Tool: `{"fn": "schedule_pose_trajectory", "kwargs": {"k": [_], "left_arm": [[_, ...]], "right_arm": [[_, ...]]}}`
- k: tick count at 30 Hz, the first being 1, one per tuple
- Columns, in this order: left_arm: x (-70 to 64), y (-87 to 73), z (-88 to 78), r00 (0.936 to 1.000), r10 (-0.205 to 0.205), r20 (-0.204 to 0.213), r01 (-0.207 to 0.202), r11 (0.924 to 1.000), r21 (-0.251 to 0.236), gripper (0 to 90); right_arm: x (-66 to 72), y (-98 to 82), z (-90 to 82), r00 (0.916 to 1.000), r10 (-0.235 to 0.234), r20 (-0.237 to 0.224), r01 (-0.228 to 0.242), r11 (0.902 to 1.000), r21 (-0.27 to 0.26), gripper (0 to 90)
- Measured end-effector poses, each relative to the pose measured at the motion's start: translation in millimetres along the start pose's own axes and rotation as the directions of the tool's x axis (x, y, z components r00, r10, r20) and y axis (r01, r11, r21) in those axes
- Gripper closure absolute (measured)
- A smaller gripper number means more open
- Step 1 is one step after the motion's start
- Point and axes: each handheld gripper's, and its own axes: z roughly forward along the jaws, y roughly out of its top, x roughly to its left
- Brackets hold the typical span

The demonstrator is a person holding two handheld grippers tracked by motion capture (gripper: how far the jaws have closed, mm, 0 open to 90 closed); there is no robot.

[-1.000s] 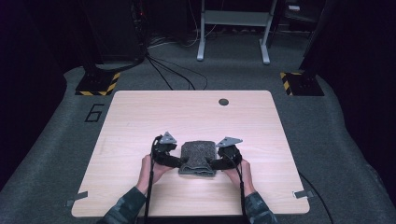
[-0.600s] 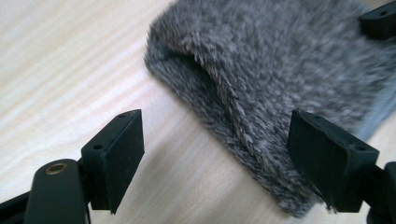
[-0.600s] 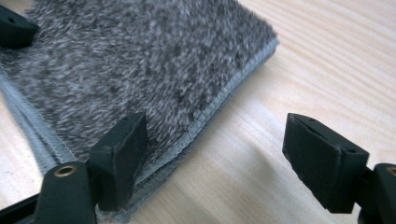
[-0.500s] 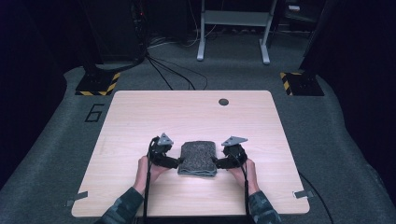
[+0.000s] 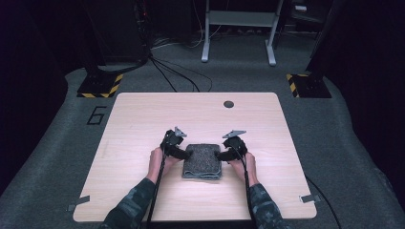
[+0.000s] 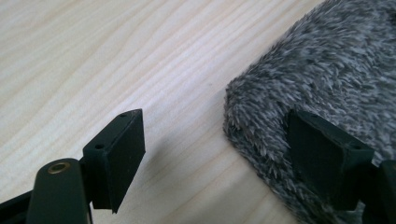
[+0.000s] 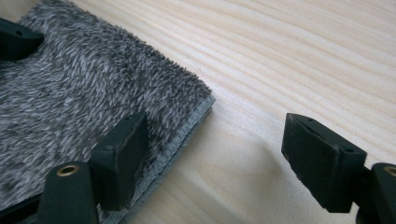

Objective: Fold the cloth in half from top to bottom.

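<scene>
Both hands slid nearer; floor mark (image 5: pixel 97 115) reads "6" (beside table (image 5: pixel 143 119)).

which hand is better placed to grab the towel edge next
Left, slightly. The left gripper is open with the folded grey towel corner between its jaws, one over the pile, one over bare table. The right gripper is open too, straddling the hemmed edge, so the difference is small.
</scene>
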Motion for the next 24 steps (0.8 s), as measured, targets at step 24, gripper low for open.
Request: {"fn": "schedule_pose_trajectory", "kwargs": {"k": [24], "left_arm": [[3.6, -3.1, 4.2, 0.9985, -0.047, 0.029, 0.047, 0.9987, -0.020, 16.2]], "right_arm": [[-8.0, 6.2, 6.4, 0.9999, -0.015, 0.007, 0.015, 0.9995, 0.027, 19.5]]}}
